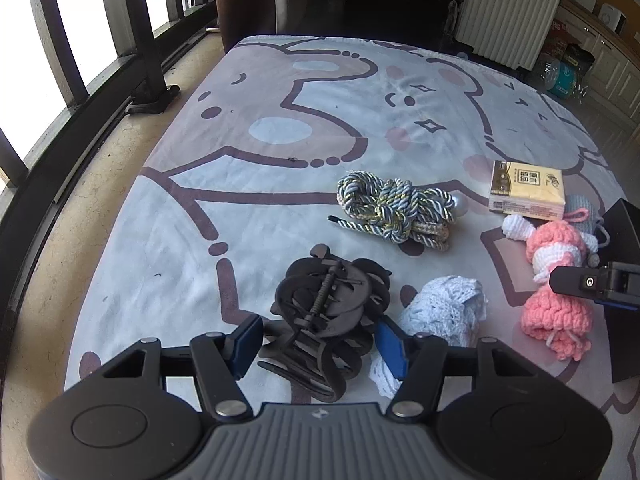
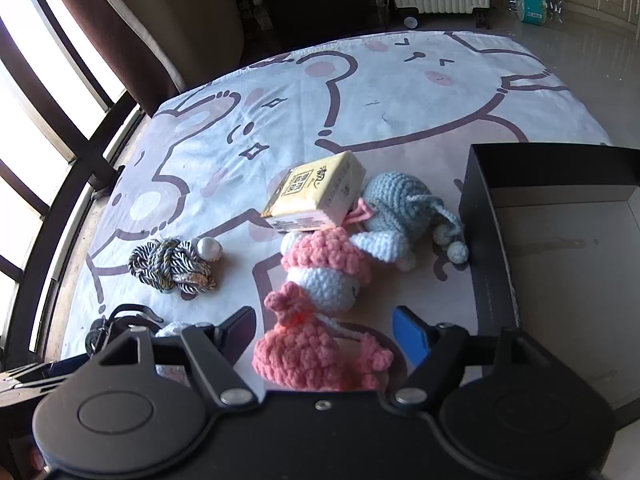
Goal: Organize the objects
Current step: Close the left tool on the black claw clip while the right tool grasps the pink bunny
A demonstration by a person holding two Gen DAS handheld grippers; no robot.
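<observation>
The left hand-held gripper [image 1: 316, 340] pointed steeply down over the cartoon-print sheet [image 1: 248, 168], its blue pads on either side of a black hair claw clip [image 1: 324, 320]; whether they pressed on it could not be told. The clip lay with its spring rod running from near-left to far-right, teeth spread to both sides, just beside a pale blue knitted piece [image 1: 444, 312]. The right hand-held gripper [image 2: 328, 336] also tilted downward, its jaws spread around the skirt of a pink crocheted doll [image 2: 320, 312] without visibly pinching it. The doll lay lengthwise away from the camera, head toward a yellow tissue pack [image 2: 320, 196]. A grey-blue crocheted toy [image 2: 404, 216] lay beside an open black box [image 2: 480, 208]; a knotted cord [image 2: 172, 268] lay well left.
</observation>
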